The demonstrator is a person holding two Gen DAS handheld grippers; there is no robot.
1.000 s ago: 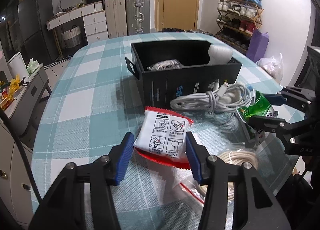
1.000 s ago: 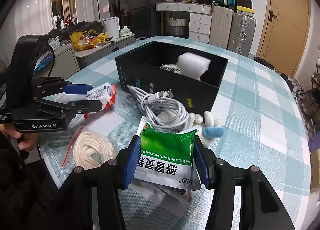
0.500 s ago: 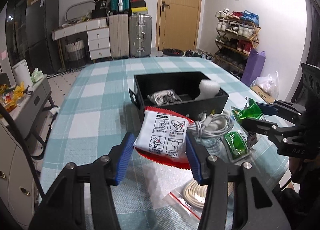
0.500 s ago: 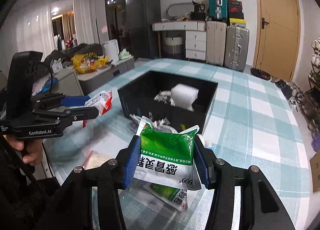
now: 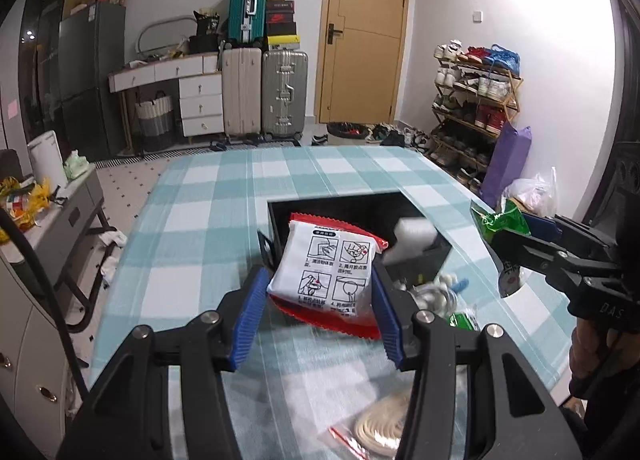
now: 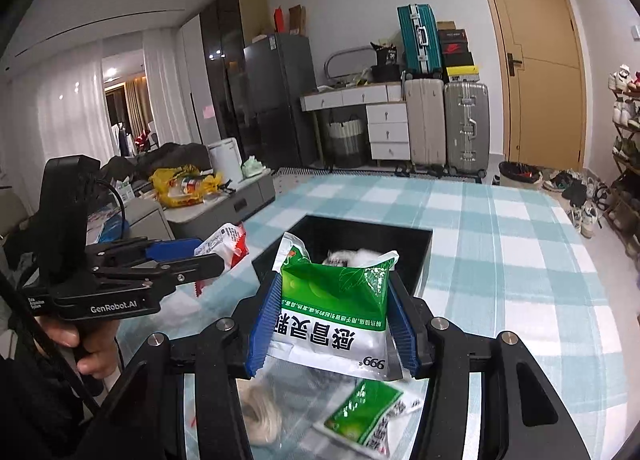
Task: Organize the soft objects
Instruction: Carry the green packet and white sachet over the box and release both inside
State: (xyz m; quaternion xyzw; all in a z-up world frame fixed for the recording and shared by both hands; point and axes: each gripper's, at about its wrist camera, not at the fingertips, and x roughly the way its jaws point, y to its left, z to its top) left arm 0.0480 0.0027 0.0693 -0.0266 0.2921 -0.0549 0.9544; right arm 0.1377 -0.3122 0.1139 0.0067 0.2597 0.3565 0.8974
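My left gripper (image 5: 320, 300) is shut on a white and red packet (image 5: 326, 270), held high above the table in front of the black box (image 5: 416, 264). My right gripper (image 6: 334, 324) is shut on a green and white medicine bag (image 6: 334, 312), also raised, with the black box (image 6: 424, 260) beyond it. Each gripper shows in the other's view: the right one (image 5: 500, 232) with its green bag, the left one (image 6: 208, 256) with its packet. The box holds a white foam piece (image 5: 412, 236).
On the checked tablecloth (image 5: 224, 236) below lie a bagged coil of white rope (image 5: 380, 428), a second green packet (image 6: 368, 416), white cables and a small plush toy (image 5: 444, 288). Suitcases, drawers and a shoe rack stand beyond the table.
Both grippers have risen well above the table with their packets still held. The box and the items on the table now look lower and smaller.
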